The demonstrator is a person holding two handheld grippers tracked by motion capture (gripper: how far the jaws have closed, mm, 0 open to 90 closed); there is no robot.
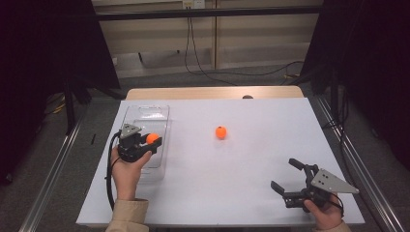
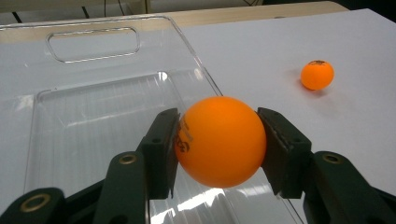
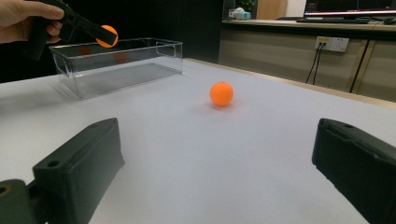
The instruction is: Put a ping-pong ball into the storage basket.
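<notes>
**Orange ball clamped over the clear tray, a second ball loose on the table**

From where I stand, the left gripper [image 1: 153, 143] has its two black jaws clenched on an orange ball [image 1: 152, 138], one pad pressed against each side of it. In the left gripper view the held ball [image 2: 219, 141] sits squarely between the pads, with dark print on its left face. It hangs above the right-hand edge of the clear plastic tray [image 1: 145, 112], off the tray floor. The tray lies on the white table [image 1: 251, 179] at about nine o'clock from the table's centre, its handle cut-out [image 2: 92, 43] at the far end.

A second orange ball [image 1: 221, 132] rests on the bare table near the centre, at roughly three o'clock from the tray and well apart from it. In the right gripper view it [image 3: 221, 94] lies ahead at twelve o'clock, with the tray [image 3: 140, 70] further off at ten o'clock.

The right gripper [image 1: 285, 176] is at about five o'clock on the table, held low in the person's right hand [image 1: 325, 212]. Its jaws stand wide apart, released, with nothing between them.
</notes>
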